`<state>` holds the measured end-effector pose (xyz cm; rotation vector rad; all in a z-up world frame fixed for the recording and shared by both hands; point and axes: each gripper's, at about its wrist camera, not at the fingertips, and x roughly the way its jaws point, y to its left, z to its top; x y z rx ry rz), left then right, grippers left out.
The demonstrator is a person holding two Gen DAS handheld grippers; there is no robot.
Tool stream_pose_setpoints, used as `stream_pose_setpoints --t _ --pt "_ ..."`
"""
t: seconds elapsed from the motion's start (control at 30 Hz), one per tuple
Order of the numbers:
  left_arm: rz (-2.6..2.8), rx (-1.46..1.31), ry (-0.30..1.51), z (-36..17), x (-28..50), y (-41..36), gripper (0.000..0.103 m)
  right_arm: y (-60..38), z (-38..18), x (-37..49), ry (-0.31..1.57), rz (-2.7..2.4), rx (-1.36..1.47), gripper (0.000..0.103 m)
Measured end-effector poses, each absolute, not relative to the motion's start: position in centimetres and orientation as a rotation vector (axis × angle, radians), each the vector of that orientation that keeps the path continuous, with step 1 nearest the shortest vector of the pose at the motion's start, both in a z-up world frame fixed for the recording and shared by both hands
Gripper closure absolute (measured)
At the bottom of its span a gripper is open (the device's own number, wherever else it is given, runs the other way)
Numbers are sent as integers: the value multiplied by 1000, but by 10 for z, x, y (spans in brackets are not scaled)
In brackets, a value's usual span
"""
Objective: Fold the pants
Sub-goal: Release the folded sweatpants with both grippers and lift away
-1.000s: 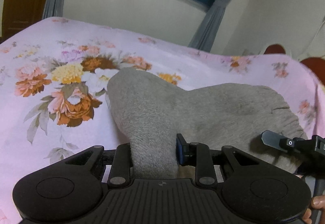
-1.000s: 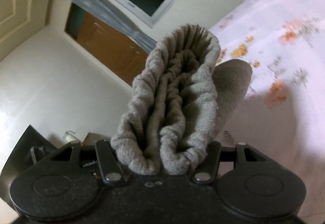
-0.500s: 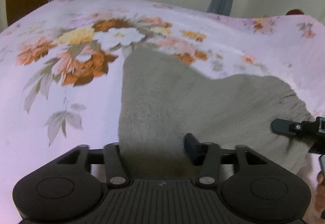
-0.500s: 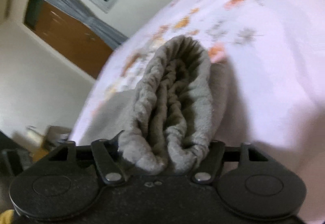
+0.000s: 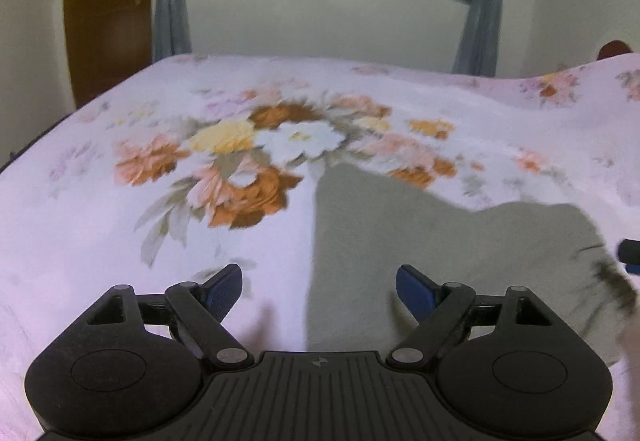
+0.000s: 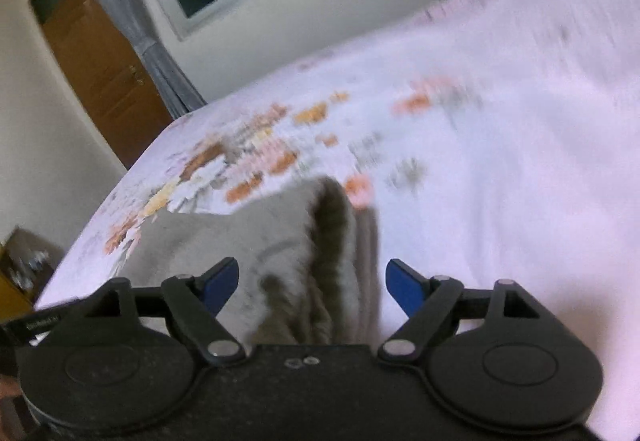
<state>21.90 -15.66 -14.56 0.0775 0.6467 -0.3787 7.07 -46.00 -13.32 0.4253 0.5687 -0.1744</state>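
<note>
Left wrist view shows the left gripper [image 5: 318, 283] spread wide and holding nothing, the grey pants [image 5: 420, 261] flat on the bed [image 5: 100, 241] just ahead and to its right. The right gripper [image 6: 312, 281] is likewise spread over the gathered waistband [image 6: 332, 241] below. A fold looks just laid; the next move likely calls for regripping an edge to fold again.

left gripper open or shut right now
Open. The left gripper has its blue fingertips spread wide apart, with nothing pinched between them; the gray pants lie on the bed.

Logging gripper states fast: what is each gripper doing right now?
Left gripper: open, holding nothing; grey fleece pants lie on the bed.
Right gripper: open, holding nothing.
</note>
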Motion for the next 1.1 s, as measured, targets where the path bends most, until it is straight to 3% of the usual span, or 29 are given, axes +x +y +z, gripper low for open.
stream_pose_setpoints --t 0.13,0.2,0.3,0.53,0.67,0.77,1.1 --pt "-419 142 665 -143 209 -176 19 -429 -120 84 554 -163 298 36" --pt "-425 157 708 -150 204 -183 19 -416 -123 89 562 -167 255 51" --pt "-415 190 741 -166 189 -190 19 -405 -136 88 605 -166 225 55" --pt "-388 146 792 -184 183 -185 19 -397 -164 81 670 -201 171 55" --pt "-378 169 793 -182 182 -190 18 -395 -158 82 662 -190 186 49" --pt "-359 170 800 -180 182 -189 0 -394 -155 79 652 -186 198 45" --pt "-255 304 792 -170 170 -205 0 -386 -149 72 650 -195 203 36"
